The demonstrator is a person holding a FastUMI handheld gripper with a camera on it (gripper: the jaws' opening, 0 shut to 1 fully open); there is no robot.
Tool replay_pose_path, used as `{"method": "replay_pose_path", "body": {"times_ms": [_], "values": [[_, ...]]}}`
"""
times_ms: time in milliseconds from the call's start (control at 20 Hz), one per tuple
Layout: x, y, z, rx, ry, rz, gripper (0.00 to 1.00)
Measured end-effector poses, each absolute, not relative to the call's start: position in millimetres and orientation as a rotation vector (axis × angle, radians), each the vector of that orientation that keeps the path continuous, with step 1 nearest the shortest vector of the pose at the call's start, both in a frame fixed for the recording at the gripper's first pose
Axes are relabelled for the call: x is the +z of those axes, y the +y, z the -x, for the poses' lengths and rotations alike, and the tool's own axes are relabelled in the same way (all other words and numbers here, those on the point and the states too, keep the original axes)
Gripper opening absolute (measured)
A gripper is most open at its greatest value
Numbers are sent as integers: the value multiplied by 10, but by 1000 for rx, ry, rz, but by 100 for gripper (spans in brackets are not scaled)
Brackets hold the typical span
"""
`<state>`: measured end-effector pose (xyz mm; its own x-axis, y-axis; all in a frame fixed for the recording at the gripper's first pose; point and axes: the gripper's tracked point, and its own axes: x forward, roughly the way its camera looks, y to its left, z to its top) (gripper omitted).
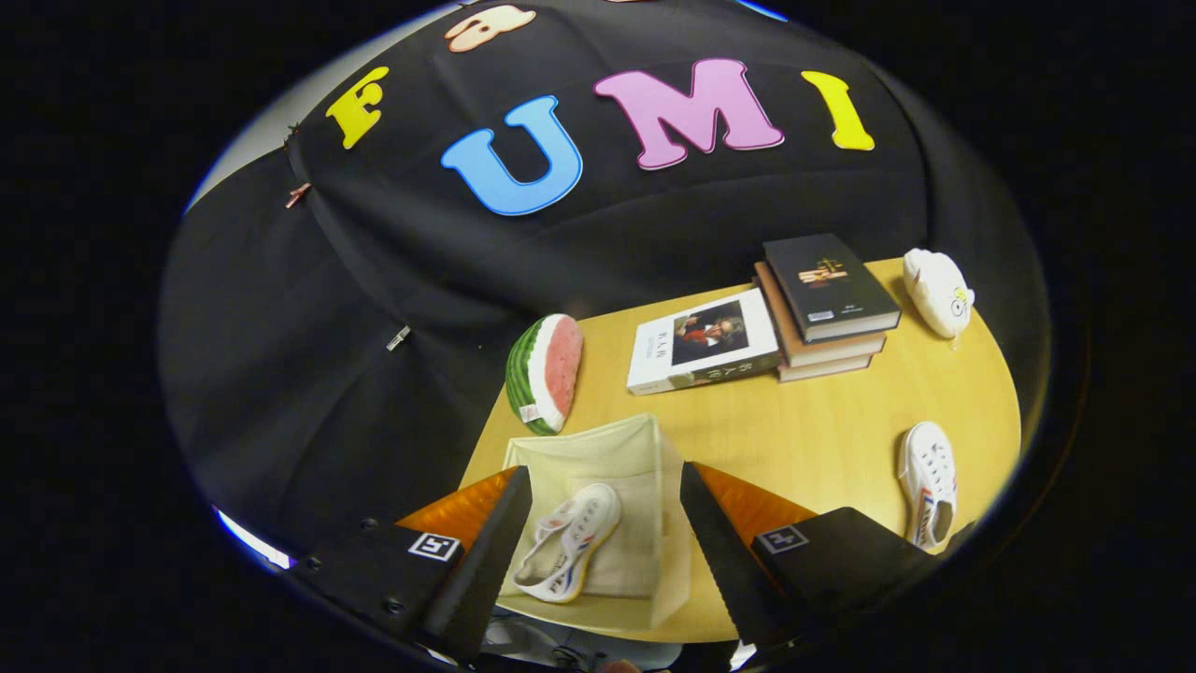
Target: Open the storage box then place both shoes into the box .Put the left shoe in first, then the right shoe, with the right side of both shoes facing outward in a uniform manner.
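A cream fabric storage box [645,449] stands open on the wooden table, just ahead of and below my fingers. One white shoe [570,542] with red and blue stripes lies on its side inside the box, between my two fingers. The other white shoe [927,481] rests on the table to the right, beyond my right finger. My gripper [603,523] hovers above the box, open, with nothing pressed between its fingers.
A watermelon-slice toy [547,374] lies beyond the box at the table's left edge. A white book [703,352] and a stack of books [827,304] sit farther back. A white plush toy [939,292] is at the far right corner of the table [822,430].
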<state>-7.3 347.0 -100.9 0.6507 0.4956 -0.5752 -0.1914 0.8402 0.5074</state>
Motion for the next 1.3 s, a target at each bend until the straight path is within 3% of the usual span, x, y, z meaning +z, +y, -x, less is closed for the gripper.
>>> {"method": "replay_pose_path", "body": {"times_ms": [600,1300], "values": [[-1619,1465,272,368,702,-155,99],[-3085,177,661,247,941,-56,99]]}}
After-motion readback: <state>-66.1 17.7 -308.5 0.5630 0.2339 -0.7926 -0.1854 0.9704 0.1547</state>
